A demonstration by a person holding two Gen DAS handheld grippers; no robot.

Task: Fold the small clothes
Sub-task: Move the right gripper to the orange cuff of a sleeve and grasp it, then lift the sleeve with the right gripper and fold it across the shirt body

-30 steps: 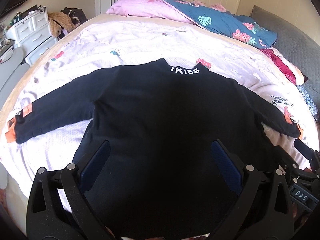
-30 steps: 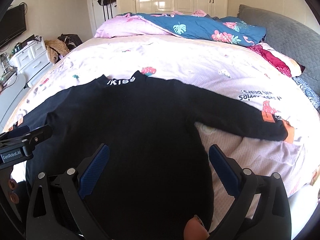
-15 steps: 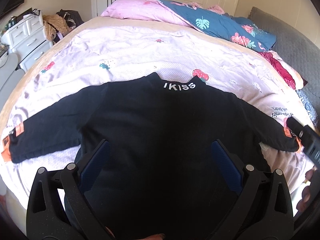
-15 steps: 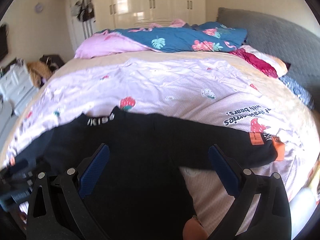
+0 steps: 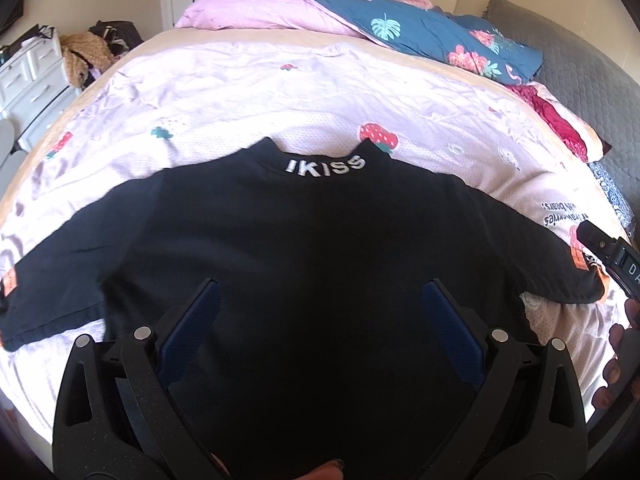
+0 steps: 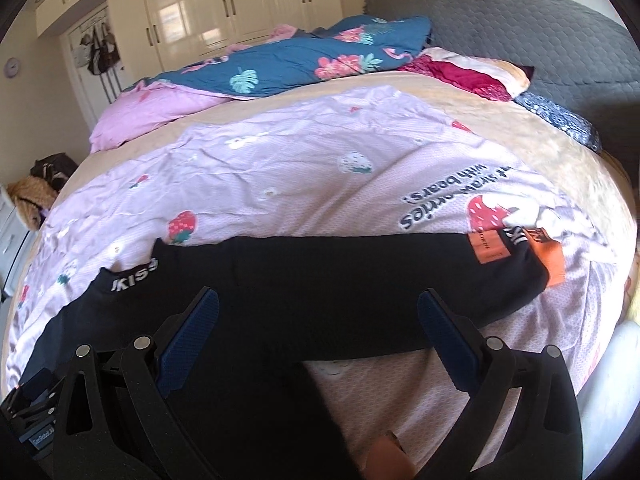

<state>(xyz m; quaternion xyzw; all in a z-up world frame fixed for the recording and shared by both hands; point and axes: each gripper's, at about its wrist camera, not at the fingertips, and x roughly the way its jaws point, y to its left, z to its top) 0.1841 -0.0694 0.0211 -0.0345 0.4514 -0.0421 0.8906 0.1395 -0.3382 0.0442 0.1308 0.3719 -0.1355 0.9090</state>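
A small black long-sleeved top (image 5: 312, 248) lies flat on the bed, back up, with white "IKISS" lettering (image 5: 325, 165) at the collar and both sleeves spread out. My left gripper (image 5: 320, 300) is open and empty above the top's lower body. My right gripper (image 6: 318, 304) is open and empty above the right sleeve (image 6: 380, 280), whose cuff carries orange tags (image 6: 488, 246). The right gripper's body shows at the left wrist view's right edge (image 5: 612, 252).
The top rests on a pale pink strawberry-print sheet (image 5: 280, 92). A pink and blue floral quilt (image 5: 400, 24) is piled at the far side. A grey headboard (image 6: 540, 40) is at the right. White drawers (image 5: 28, 76) stand left of the bed.
The right gripper has swung right, from over the top's body to over the right sleeve and cuff. The left gripper has stayed over the lower body, with the view tilted slightly lower.
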